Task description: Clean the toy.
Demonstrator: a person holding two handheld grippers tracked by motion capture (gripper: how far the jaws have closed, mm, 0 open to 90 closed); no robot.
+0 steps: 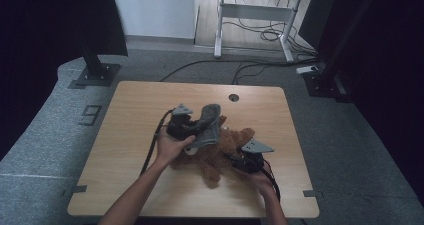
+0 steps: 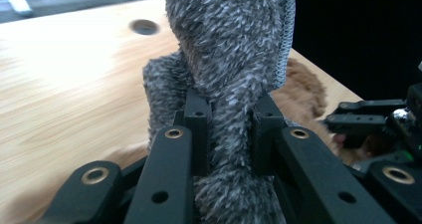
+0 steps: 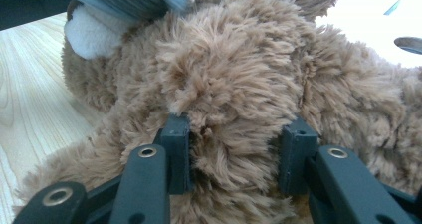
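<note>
The wooden table (image 1: 130, 135) lies under both my tongs, its pale grain bare off to the left of them. On it sprawls the brown teddy bear (image 1: 215, 157), shaggy and soft. My right tongs (image 1: 239, 162) are clamped on a thick tuft of its body, I judge to pin it down so it cannot slide. Just above the bear, my left tongs (image 1: 194, 131) pinch a grey fleece cloth (image 1: 210, 120), jaws squeezed narrow on a bunched fold. The cloth is nubbly, with a stitched edge, and stands up from the jaws, apparently to be drawn over the bear.
</note>
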